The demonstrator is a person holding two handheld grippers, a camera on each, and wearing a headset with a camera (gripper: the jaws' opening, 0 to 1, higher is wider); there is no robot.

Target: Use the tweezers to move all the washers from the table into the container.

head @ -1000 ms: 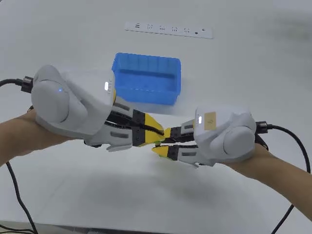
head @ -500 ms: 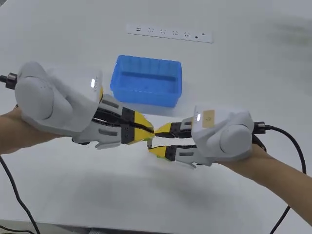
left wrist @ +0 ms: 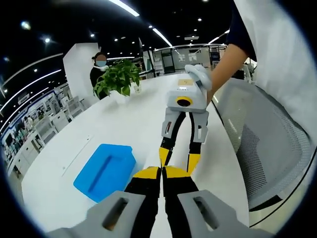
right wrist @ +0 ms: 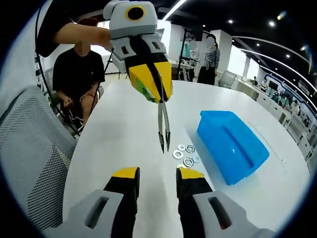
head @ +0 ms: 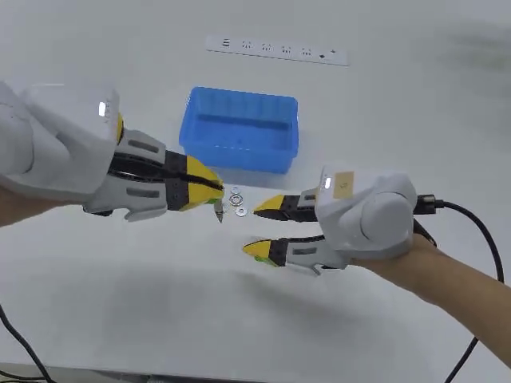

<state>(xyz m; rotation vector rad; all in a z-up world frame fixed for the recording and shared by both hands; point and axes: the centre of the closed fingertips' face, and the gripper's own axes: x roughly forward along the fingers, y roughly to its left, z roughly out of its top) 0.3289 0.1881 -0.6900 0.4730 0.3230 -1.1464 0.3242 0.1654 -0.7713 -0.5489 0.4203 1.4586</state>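
My left gripper [head: 214, 188] is shut on a pair of metal tweezers [head: 219, 211], whose tips point down just above the white table. Several small washers [head: 237, 203] lie right of the tips, in front of the blue container [head: 239, 128]. My right gripper [head: 259, 229] stands open and holds nothing, just right of the washers. In the right gripper view my open right gripper [right wrist: 157, 174] faces the left gripper [right wrist: 148, 74]; the tweezers [right wrist: 163, 124] hang beside the washers [right wrist: 184, 153], with the container [right wrist: 233, 144] to their right. In the left gripper view my shut left gripper [left wrist: 162, 172] faces the right gripper [left wrist: 177, 157].
A white power strip [head: 275, 49] lies at the far side of the table [head: 160, 303]. A black cable [head: 479, 231] trails from the right gripper. A potted plant [left wrist: 116, 79] stands on the table's far end, and a mesh chair [right wrist: 29, 148] is beside the table.
My left gripper has drawn back to the left and away from the right gripper with the tweezers, uncovering the washers. The right gripper has stayed open and in place.
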